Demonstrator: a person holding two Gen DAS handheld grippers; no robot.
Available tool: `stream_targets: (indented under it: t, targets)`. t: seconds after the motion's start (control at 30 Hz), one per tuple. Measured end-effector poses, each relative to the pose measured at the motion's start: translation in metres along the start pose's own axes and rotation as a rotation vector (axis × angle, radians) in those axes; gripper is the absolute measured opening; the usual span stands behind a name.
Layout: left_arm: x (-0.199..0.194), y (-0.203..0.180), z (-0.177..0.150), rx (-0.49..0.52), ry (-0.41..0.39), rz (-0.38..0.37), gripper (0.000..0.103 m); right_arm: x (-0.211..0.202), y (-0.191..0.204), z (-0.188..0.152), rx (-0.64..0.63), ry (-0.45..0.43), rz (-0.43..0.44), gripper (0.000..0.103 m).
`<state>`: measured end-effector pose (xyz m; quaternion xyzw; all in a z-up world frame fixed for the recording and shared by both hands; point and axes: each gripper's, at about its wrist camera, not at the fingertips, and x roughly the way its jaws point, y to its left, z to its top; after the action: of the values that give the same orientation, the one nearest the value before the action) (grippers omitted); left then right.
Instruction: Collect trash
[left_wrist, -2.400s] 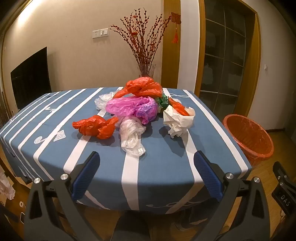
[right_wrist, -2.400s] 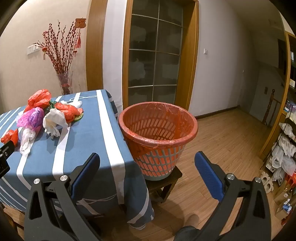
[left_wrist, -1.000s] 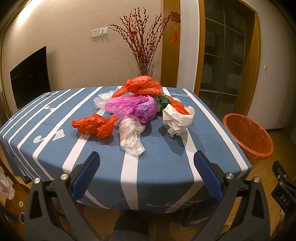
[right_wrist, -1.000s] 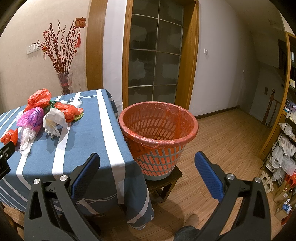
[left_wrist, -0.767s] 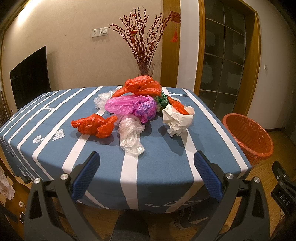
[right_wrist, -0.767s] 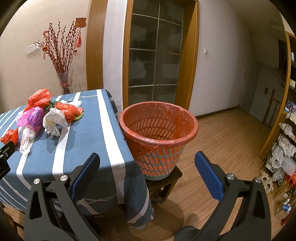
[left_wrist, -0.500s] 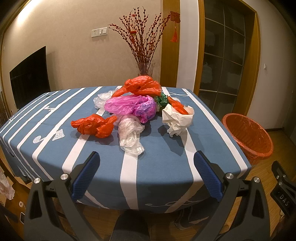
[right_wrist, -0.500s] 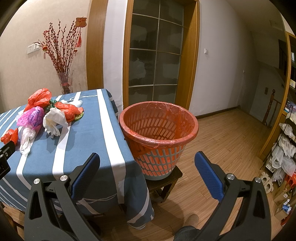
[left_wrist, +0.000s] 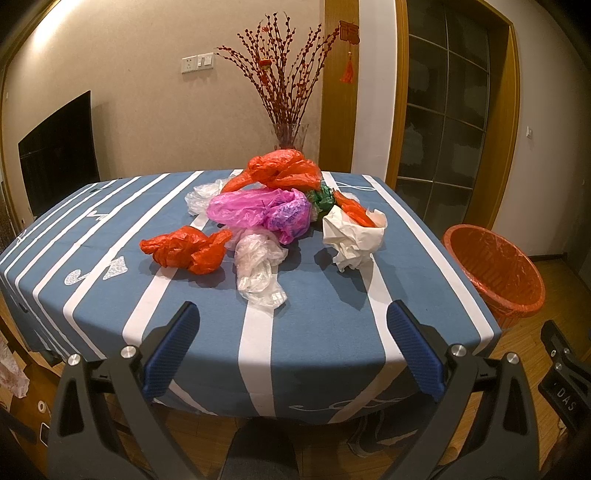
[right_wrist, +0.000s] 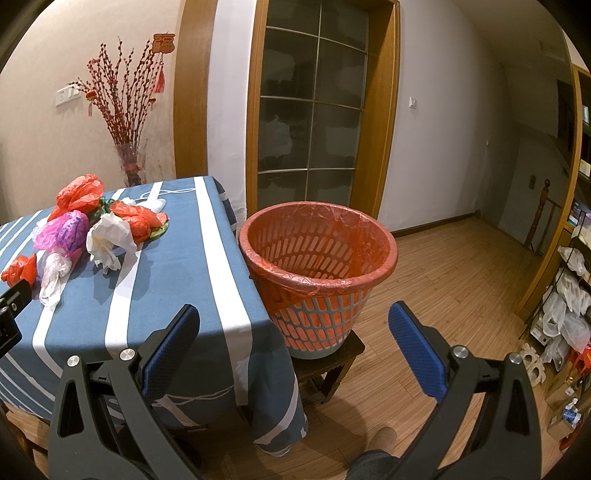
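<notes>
Striped table (left_wrist: 314, 325), crumpled bags (left_wrist: 258, 229) beyond spread empty jaws

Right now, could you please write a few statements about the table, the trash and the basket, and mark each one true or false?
1. Both the left gripper and the right gripper are open and hold nothing. True.
2. The orange waste basket already holds several crumpled bags. False: only its red liner shows inside.
3. The crumpled white paper lies on the striped blue tablecloth, on the side towards the basket. True.
4. The waste basket stands directly on the wooden floor. False: it sits on a small dark stool beside the table.
5. The pink plastic bag lies in the middle of the trash pile. True.
</notes>
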<state>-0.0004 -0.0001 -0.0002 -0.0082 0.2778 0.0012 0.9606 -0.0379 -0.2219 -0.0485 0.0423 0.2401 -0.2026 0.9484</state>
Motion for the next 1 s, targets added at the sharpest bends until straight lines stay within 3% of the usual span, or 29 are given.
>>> stream_targets:
  t: [1.0]
  targets:
    - [0.010,0.007,-0.004,-0.028,0.024,0.026,0.099,0.013,0.002,-0.003,0.000,0.017,0.016,0.101]
